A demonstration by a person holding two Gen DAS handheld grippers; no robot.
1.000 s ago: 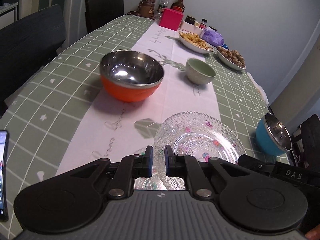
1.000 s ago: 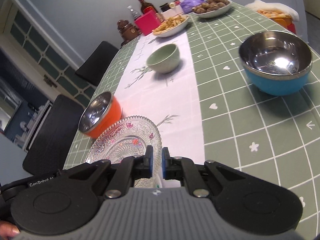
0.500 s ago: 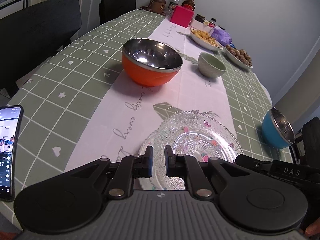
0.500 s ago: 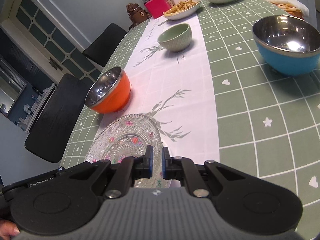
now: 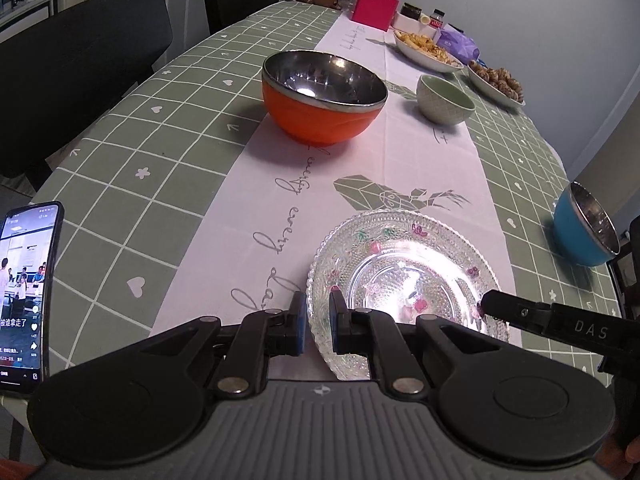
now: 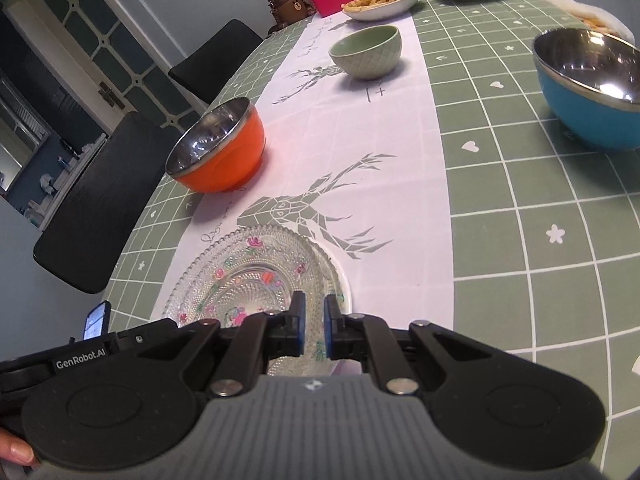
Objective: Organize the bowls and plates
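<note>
I have both sets of jaws clenched on the glass plate [image 5: 404, 276]: left gripper [image 5: 318, 326] on its near-left rim, right gripper [image 6: 312, 330] on the opposite rim. Beyond the plate, the orange bowl [image 5: 322, 96], green bowl [image 5: 444, 99] and blue bowl [image 6: 592, 88] sit apart on the table [image 5: 132, 152], unstacked. My judgement: organizing has barely started; all bowls remain.

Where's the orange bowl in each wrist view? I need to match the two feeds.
Left wrist: orange bowl sits upper centre, on the left edge of the white runner.
Right wrist: orange bowl sits left of centre, tilted by the lens, beyond the glass plate.
Shared landmark: the small green bowl farther up the runner.
</note>
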